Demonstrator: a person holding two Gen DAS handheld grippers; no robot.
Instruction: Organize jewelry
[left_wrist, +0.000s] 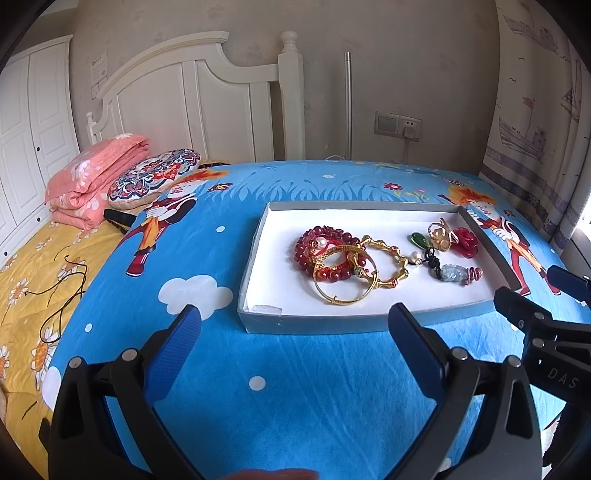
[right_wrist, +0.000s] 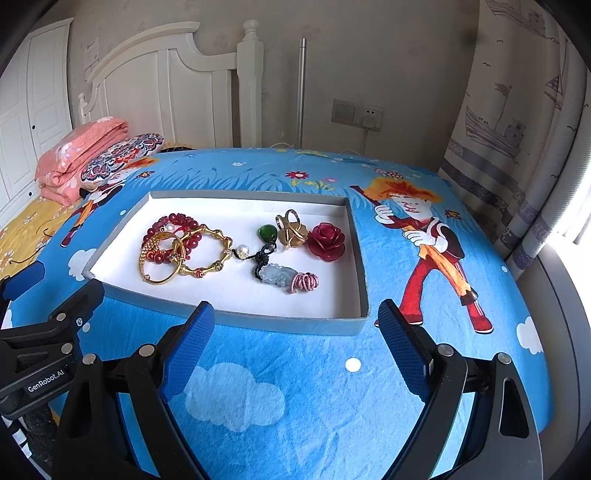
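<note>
A shallow grey tray with a white floor (left_wrist: 255, 325) (right_wrist: 295, 323) lies on the blue cartoon cloth. In it are red bead bracelets (left_wrist: 321, 243) (right_wrist: 168, 225), a plain gold bangle (left_wrist: 345, 291) (right_wrist: 160, 264), a gold bamboo-style bangle (left_wrist: 391, 258) (right_wrist: 212, 247), a green pendant with pearl and black cord (left_wrist: 419, 240) (right_wrist: 266, 233), a pale jade carving with pink cord (left_wrist: 454, 275) (right_wrist: 275, 275), a gold ring (left_wrist: 441, 236) (right_wrist: 291, 230) and a red rose (left_wrist: 466, 242) (right_wrist: 327, 242). My left gripper (left_wrist: 295, 321) is open and empty before the tray's near edge. My right gripper (right_wrist: 297, 317) is open and empty at the tray's near right corner.
The cloth covers a raised surface (right_wrist: 332, 387) over a yellow bedspread (left_wrist: 26, 295). A black cord (left_wrist: 66, 288) lies on the bedspread. A folded pink quilt (left_wrist: 96, 177) and a patterned cushion (left_wrist: 155, 177) sit by the white headboard (left_wrist: 184, 96). A curtain (right_wrist: 517, 129) hangs at right.
</note>
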